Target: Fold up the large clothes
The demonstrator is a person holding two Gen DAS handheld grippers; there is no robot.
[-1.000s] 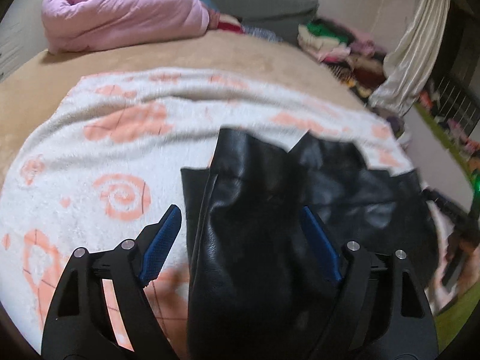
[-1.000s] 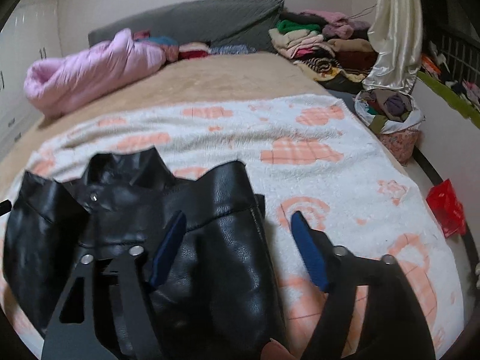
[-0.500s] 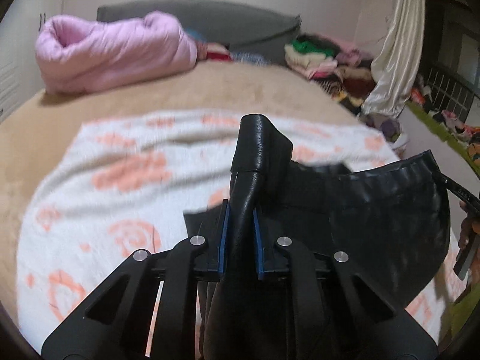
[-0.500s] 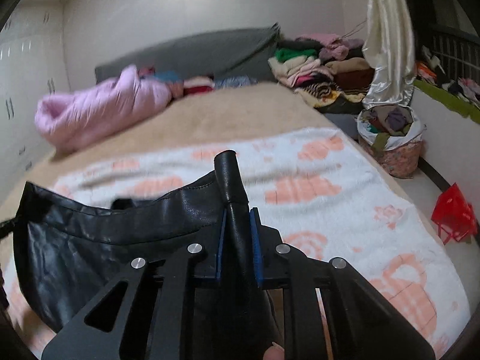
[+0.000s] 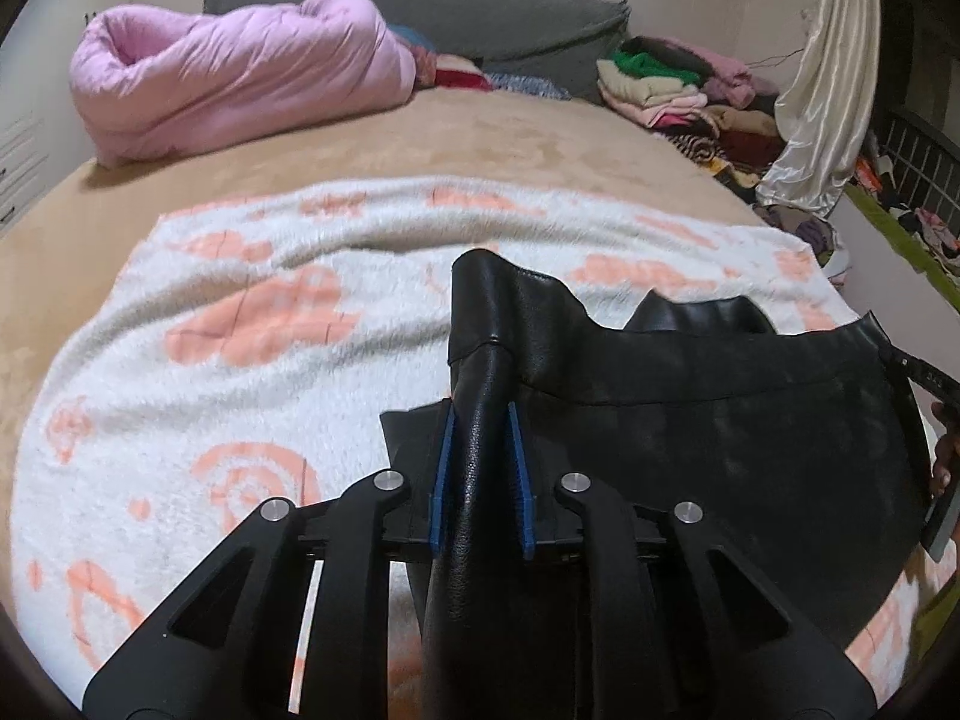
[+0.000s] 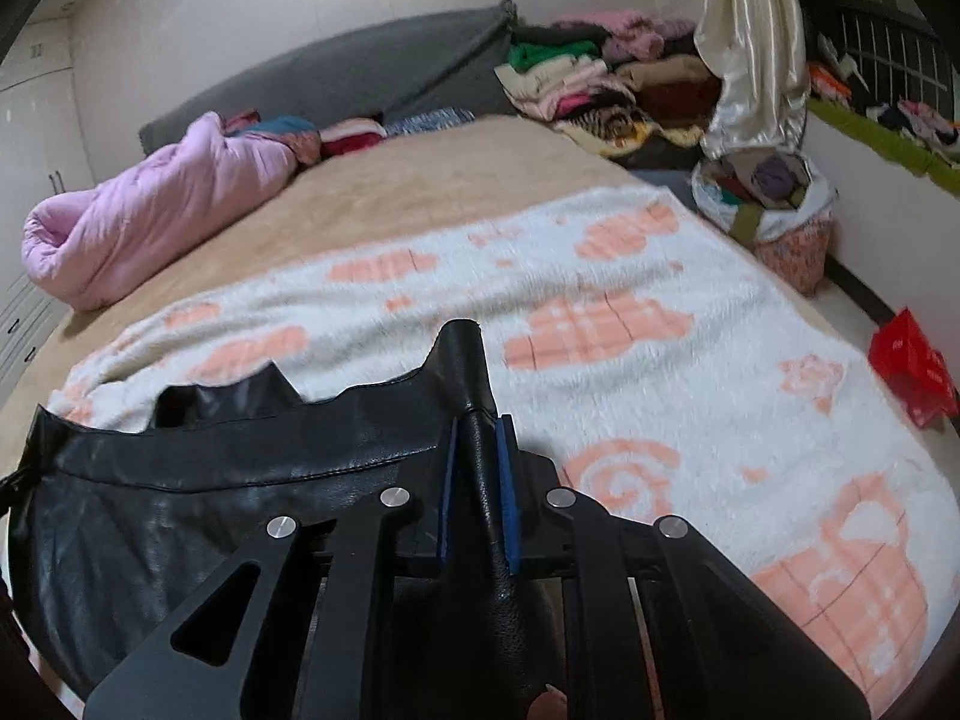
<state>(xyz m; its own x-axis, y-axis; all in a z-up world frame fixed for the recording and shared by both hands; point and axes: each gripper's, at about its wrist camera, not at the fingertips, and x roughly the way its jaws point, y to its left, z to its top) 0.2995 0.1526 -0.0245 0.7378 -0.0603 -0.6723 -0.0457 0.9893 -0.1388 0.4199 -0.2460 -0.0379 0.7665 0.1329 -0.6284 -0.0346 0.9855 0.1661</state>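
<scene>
A black leather garment (image 5: pixel 720 432) hangs stretched between my two grippers above a white blanket with peach shapes (image 5: pixel 240 330). My left gripper (image 5: pixel 480 414) pinches a raised fold at the garment's left end; its blue pads press the leather, though the jaws are easing open slightly. In the right wrist view the garment (image 6: pixel 210 510) spreads to the left, and my right gripper (image 6: pixel 477 426) is shut on a fold at its right end. The blanket (image 6: pixel 660 360) lies beneath. A hand (image 5: pixel 945 456) shows at the right edge of the left wrist view.
A rolled pink duvet (image 5: pixel 240 72) and a grey headboard (image 5: pixel 480 12) sit at the far end of the tan bed. Stacked clothes (image 6: pixel 588 84) and a cream curtain (image 6: pixel 756 42) are at the far right. A laundry bag (image 6: pixel 774 204) and a red box (image 6: pixel 915 366) stand on the floor.
A second ago both grippers stood open around the flat garment. They closed on folds at its two ends and lifted it; since then the garment has drawn taut and both views have shifted.
</scene>
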